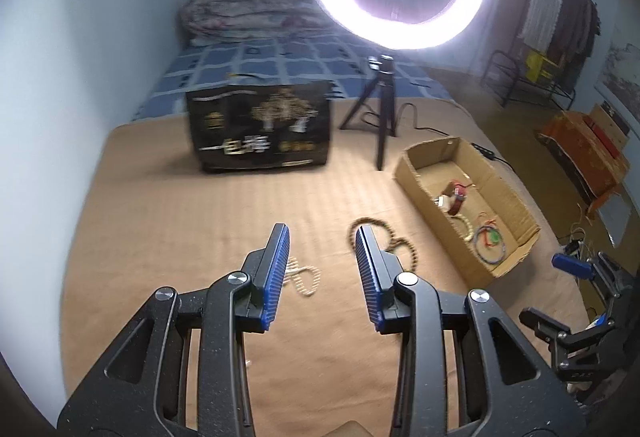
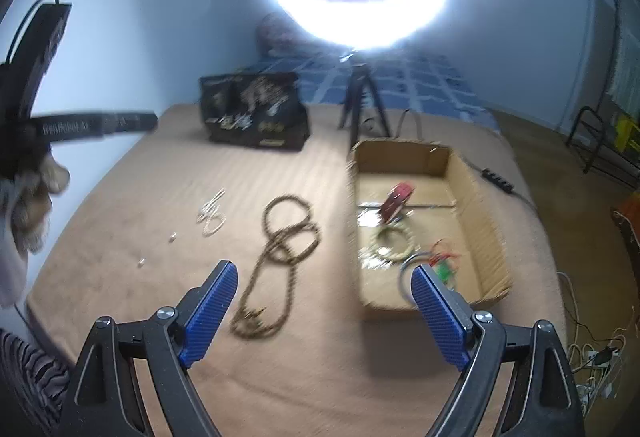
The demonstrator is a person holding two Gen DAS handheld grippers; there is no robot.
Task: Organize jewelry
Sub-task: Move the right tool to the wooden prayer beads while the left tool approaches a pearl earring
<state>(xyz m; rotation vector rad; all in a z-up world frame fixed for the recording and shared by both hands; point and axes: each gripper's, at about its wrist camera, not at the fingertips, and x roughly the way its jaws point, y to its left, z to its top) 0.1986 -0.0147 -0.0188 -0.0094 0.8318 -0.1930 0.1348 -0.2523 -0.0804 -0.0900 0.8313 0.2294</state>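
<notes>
Mid-sort, judging by layout: cardboard box [image 2: 472, 197] already holds a red watch [image 2: 396, 203], a pale bead bracelet [image 2: 392, 243] and thin colored bangles [image 1: 490, 239]; brown bead necklace [image 2: 286, 257] and pale bead strand [image 2: 212, 217] still out on the tan blanket [image 2: 160, 197]. Likely step: approach for next pick. Left gripper [image 1: 322, 241] fingers moderately apart, empty, hanging above the blanket; in left wrist view the pale strand sits just past the left finger, brown necklace partly hidden behind the right finger. Right gripper [image 2: 324, 279] fingers wide, empty; brown necklace between them and slightly ahead, box edge by the right finger. Contact with either strand: cannot tell, appears none. Next move probably needs descent onto one bunched loop, closing across the beads, then carry right into the box.
</notes>
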